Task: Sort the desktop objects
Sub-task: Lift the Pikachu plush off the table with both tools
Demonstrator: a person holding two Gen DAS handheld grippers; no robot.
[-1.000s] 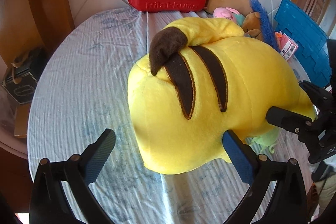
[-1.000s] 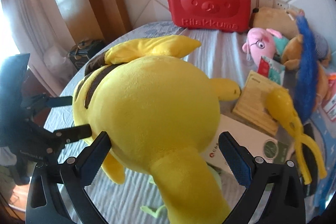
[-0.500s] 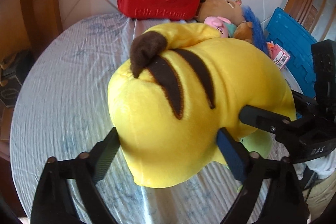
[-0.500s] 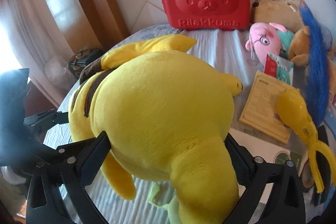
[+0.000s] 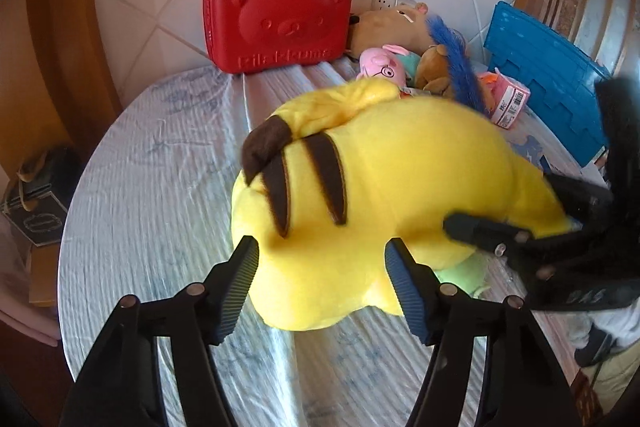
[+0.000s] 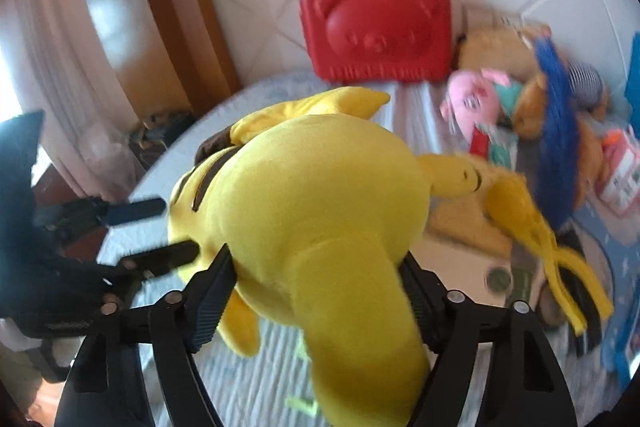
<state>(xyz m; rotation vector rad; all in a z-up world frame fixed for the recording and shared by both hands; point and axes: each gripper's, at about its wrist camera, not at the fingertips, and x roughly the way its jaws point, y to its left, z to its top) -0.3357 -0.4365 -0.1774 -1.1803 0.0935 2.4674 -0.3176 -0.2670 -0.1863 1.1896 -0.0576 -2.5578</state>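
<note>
**Both grippers closing on the yellow plush toy**

Currently, at the table's [image 5: 132,187] left edge, the striped cloth lies bare; beyond that edge a dark box [image 5: 36,203] sits lower down. The left gripper [image 5: 320,279] reaches in from the near edge, its jaws closing. The rear end of the yellow plush toy [image 5: 400,187], with its brown stripes and brown-tipped tail, sits between the blue-ribbed pads [image 5: 240,287]; both pads touch the plush flanks, though how firmly they press cannot be told.

The plush toy occupies the middle of the table, lying on its front and stretching toward the right edge. A green item [image 5: 464,275] shows under its right side.

The right gripper [image 6: 316,291] comes in on the toy's other end, jaws likewise closing. In the right wrist view its pads [image 6: 212,307] press into the plush body on either side, and a thick yellow limb hangs down between them.

At the far edge a red bear-faced case [image 5: 276,23] stands upright against the tiled wall. Just right of it lies a heap of soft toys: a tan plush [image 5: 384,27], a pink pig doll [image 5: 384,67] and a brown figure with blue hair [image 5: 456,67]. A pink labelled box [image 5: 510,101] lies near the far right corner, beside a blue plastic crate [image 5: 552,75]. In the right wrist view a yellow scissor-like tool [image 6: 536,227] rests on flat boxes near the right edge; details are blurred.
</note>
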